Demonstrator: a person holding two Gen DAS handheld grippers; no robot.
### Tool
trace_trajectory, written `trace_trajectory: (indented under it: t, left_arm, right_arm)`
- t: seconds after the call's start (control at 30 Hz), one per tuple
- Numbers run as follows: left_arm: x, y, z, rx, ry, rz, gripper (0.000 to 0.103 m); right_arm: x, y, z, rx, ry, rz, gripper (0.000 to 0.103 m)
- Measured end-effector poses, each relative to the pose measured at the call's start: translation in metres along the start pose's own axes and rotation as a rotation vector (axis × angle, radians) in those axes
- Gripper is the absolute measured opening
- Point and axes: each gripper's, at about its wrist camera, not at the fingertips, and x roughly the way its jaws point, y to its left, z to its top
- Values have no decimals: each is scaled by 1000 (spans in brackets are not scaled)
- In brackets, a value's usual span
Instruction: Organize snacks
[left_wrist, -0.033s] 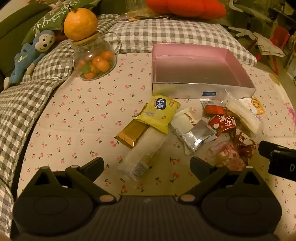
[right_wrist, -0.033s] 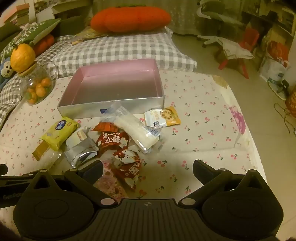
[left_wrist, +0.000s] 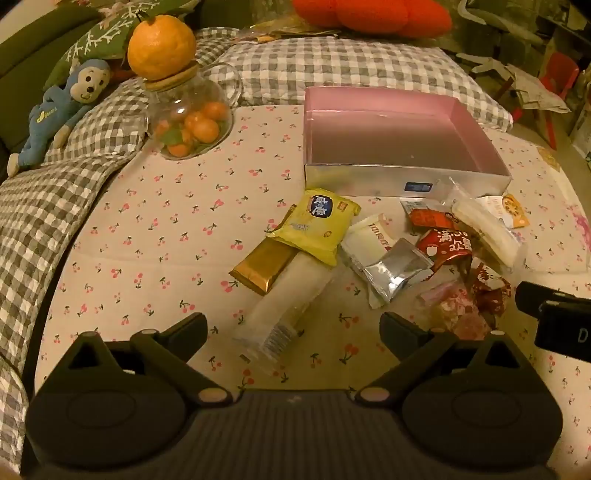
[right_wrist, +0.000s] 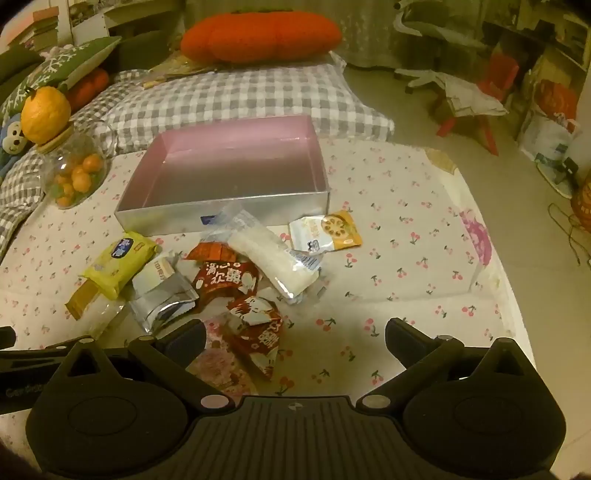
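**Nothing moved yet; the box stands empty**

No change can be told from one moment alone; the left gripper (left_wrist: 293, 326) and right gripper (right_wrist: 295, 334) are held wide open, nothing gripped; beyond them the snack packets (right_wrist: 221, 273) lie heaped on the cloth; farther off, the box (right_wrist: 221, 212) is unfilled, so sorting is judged barely begun.

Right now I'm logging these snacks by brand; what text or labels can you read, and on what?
Red packet: large white Chinese characters, not sharp enough to quote.
Yellow packet: blue badge with white Chinese characters, blurred.
White packet: red print, unreadable.
Orange-and-white packet: small print, too small.
Box: blue sticker, illegible.
Right gripper: a white "D" at the picture's edge.
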Motion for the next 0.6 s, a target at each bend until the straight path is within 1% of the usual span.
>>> trace_trajectory:
  t: [0.1,0.23,0.27,0.53,0.6]
  left_arm:
    - [0,0,0,-2,2,-8,100]
    - [0,8,1,-16,4,-13,100]
    - [0,5,1,-10,2,-3,100]
    - [0,2,0,-8,-5,14,100]
    - [0,3,-1,-9,-4,14,100]
  right_arm:
    - [-1,1,0,-17,1,-2,103]
    - [-4,-2,-1,-30,-4,-3,103]
    - [2,1,-1,-16,13,-10,103]
    - [4,10,-5,-17,15,-5,103]
    - [3,5,-4,-18,15,3,103]
